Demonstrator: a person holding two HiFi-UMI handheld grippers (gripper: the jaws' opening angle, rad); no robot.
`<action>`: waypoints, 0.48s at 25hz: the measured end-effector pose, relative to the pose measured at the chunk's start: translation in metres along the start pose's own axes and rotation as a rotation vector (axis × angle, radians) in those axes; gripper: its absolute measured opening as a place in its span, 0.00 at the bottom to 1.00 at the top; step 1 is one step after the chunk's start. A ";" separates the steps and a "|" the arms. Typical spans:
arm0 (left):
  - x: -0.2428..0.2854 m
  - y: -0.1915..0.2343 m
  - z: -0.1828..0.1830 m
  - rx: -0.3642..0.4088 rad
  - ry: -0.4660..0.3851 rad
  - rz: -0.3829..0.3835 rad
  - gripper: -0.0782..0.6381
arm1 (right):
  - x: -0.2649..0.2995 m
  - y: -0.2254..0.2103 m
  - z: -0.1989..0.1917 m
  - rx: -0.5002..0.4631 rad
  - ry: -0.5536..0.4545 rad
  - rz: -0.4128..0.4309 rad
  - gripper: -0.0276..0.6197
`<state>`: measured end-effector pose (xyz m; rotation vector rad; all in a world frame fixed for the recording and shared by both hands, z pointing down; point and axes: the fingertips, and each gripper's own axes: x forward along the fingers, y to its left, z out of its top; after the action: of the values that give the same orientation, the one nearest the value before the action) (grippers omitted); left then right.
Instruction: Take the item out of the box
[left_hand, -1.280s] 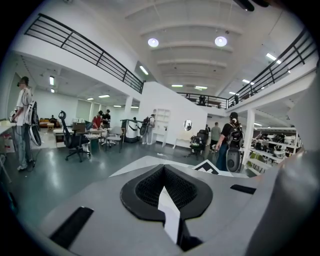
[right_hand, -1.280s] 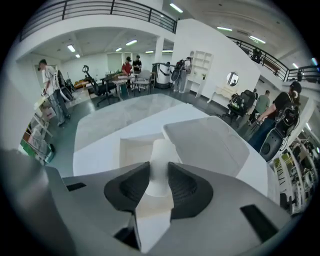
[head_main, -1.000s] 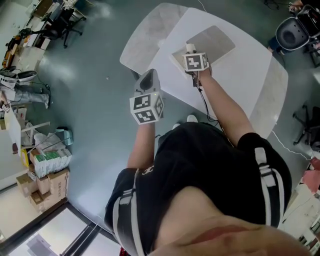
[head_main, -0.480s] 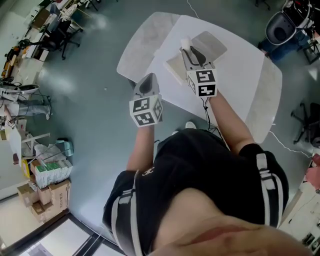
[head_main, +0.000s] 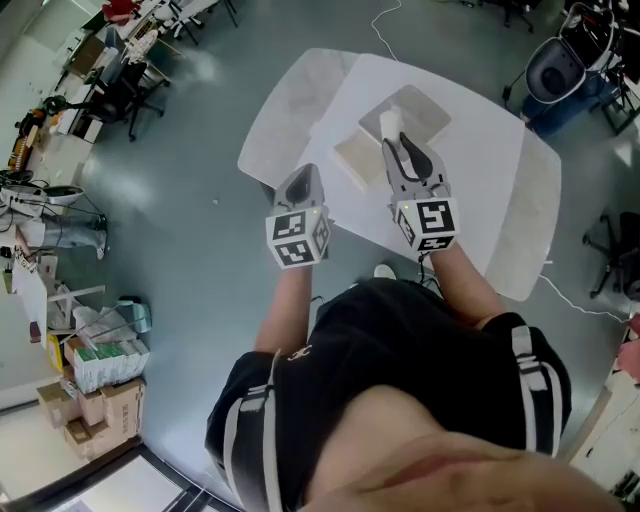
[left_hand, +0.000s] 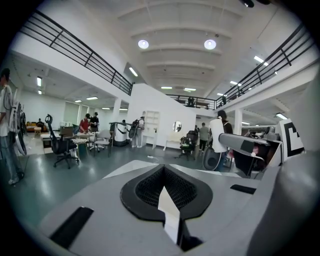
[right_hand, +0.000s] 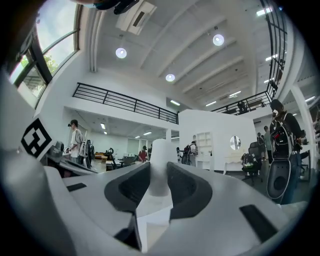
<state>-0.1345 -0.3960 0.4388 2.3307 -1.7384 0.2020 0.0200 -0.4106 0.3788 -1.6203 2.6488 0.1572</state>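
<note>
My right gripper (head_main: 401, 142) is held up over the white table (head_main: 487, 170), shut on a white cylinder-shaped item (head_main: 391, 122). In the right gripper view the white item (right_hand: 159, 165) stands upright between the dark pads, against the hall and ceiling. Below it on the table lie a cream box part (head_main: 356, 160) and a flat grey part (head_main: 430, 103) beside it. My left gripper (head_main: 298, 180) hangs off the table's near-left edge, and in the left gripper view it (left_hand: 165, 192) is shut with nothing in it.
A dark swivel chair (head_main: 553, 68) stands beyond the table at the top right. Cardboard boxes (head_main: 98, 372) and clutter sit on the floor at the lower left. Desks and office chairs (head_main: 120, 85) line the far left. People stand in the hall in both gripper views.
The right gripper has risen from the box and drawn back towards me with the white item in its jaws. The left gripper has barely moved.
</note>
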 end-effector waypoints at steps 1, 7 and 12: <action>0.000 -0.002 0.000 0.003 0.001 -0.005 0.13 | -0.002 0.000 0.003 0.010 -0.008 0.000 0.20; -0.005 -0.011 0.007 0.027 -0.023 -0.014 0.13 | -0.004 0.000 0.012 0.026 -0.033 -0.001 0.20; -0.010 -0.011 0.013 0.035 -0.041 -0.011 0.13 | -0.001 -0.002 0.007 0.063 -0.023 0.002 0.20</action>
<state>-0.1269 -0.3872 0.4232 2.3845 -1.7546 0.1862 0.0221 -0.4102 0.3717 -1.5872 2.6107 0.0911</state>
